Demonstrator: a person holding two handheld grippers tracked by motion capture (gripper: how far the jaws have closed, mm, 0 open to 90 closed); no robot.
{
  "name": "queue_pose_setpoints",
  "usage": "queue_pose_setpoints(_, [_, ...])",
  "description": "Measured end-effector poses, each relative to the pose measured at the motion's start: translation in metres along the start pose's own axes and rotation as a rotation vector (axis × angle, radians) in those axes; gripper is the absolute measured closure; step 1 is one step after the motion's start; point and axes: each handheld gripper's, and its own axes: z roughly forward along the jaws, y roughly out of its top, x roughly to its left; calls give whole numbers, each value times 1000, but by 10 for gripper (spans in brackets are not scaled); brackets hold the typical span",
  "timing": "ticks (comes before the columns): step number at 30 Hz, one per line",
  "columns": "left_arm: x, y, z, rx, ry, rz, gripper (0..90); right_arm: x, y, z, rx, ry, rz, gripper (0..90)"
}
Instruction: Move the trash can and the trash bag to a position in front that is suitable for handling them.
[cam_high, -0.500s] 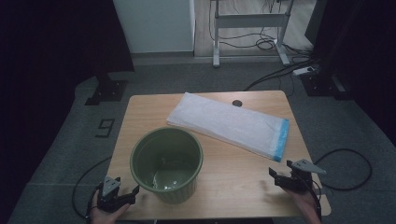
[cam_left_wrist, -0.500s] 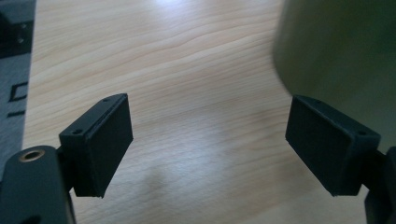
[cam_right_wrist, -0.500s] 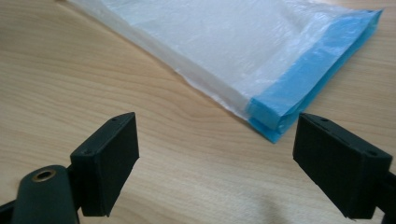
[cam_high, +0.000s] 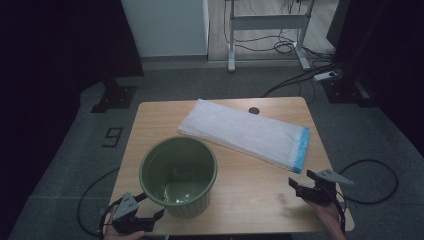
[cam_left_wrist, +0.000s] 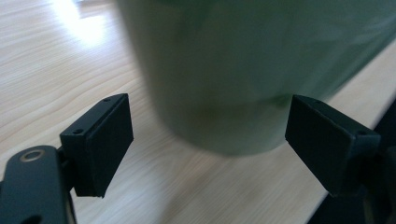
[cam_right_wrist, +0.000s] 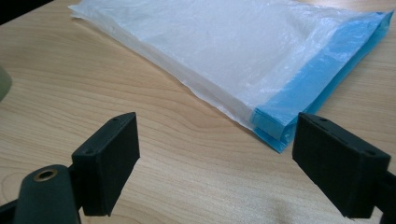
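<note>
Two hand-held grippers hover at the near edge of the worktop (cam_high: 240, 200), both with jaws spread wide and holding nothing; the left hand-held gripper (cam_high: 142, 216) sits just beside the green bin (cam_high: 179, 176). The right hand-held gripper (cam_high: 306, 186) faces the folded plastic bag (cam_high: 245, 132), near its blue end but apart.

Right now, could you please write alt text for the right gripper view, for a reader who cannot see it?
The right gripper hovers with its two black jaws wide open and nothing between them, over a light wooden table. Just beyond lies a flat, folded white plastic bag with a blue edge.
</note>
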Motion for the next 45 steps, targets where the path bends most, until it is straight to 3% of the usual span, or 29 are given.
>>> queue_pose_setpoints(3, [-5,7,10,12,-29,26,136,-2,0,2,-1,6,13,144])
queue_pose_setpoints(10, [-7,15,28,21,-50,23,149,-1,1,2,-1,26,15,148])
queue_pose_setpoints(15, [-7,31,48,38,-82,47,147,-3,0,-4,-19,23,24,152])
queue_pose_setpoints(23, [-16,59,78,62,-99,104,157,-5,0,-12,-45,12,24,159])
queue_pose_setpoints(27, [-24,72,92,79,-84,131,159,-5,1,-13,-47,9,17,161])
queue_pose_setpoints(38, [-35,85,115,61,-54,89,144,4,-1,-9,-23,20,-21,163])
queue_pose_setpoints(45, [-37,67,99,18,-23,33,160,8,-2,-7,-14,30,-42,163])
